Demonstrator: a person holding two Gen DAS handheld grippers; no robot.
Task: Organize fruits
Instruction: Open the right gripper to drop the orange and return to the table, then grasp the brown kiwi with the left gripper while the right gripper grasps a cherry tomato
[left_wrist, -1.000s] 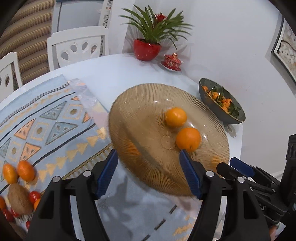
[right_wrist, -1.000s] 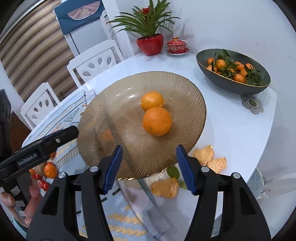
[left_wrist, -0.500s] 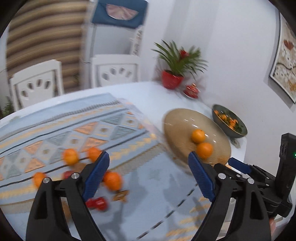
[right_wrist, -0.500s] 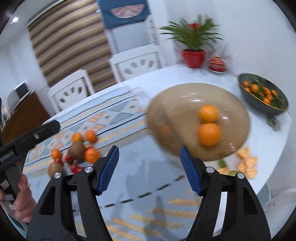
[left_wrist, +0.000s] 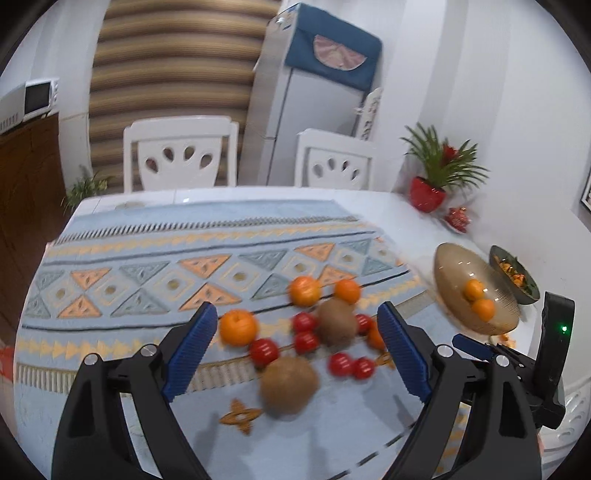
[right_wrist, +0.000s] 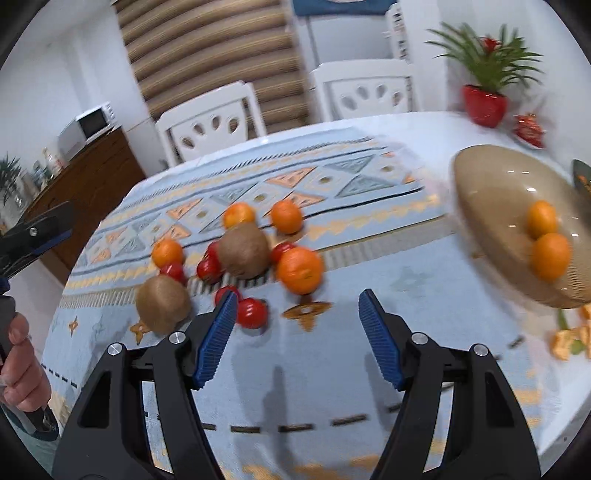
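A pile of loose fruit lies on the patterned blue cloth (left_wrist: 155, 258): several oranges (left_wrist: 238, 327), two brown kiwis (left_wrist: 289, 386) and several small red tomatoes (left_wrist: 264, 351). My left gripper (left_wrist: 295, 354) hangs open over that pile with nothing between its fingers. In the right wrist view my right gripper (right_wrist: 295, 332) is also open, just in front of an orange (right_wrist: 300, 270) and a tomato (right_wrist: 252, 313). The amber glass plate (right_wrist: 480, 184) at the right holds two oranges (right_wrist: 549, 256). That plate (left_wrist: 452, 262) appears far right in the left wrist view.
A dark bowl of small oranges (left_wrist: 515, 275) sits beyond the plate. Orange peels (right_wrist: 565, 341) lie on the table near its edge. A red potted plant (left_wrist: 428, 192) and white chairs (left_wrist: 181, 155) stand at the back. A hand (right_wrist: 18, 358) holds the left gripper's handle.
Both grippers have swung left, away from the amber plate and over to the loose fruit pile on the cloth. Both stayed open throughout.
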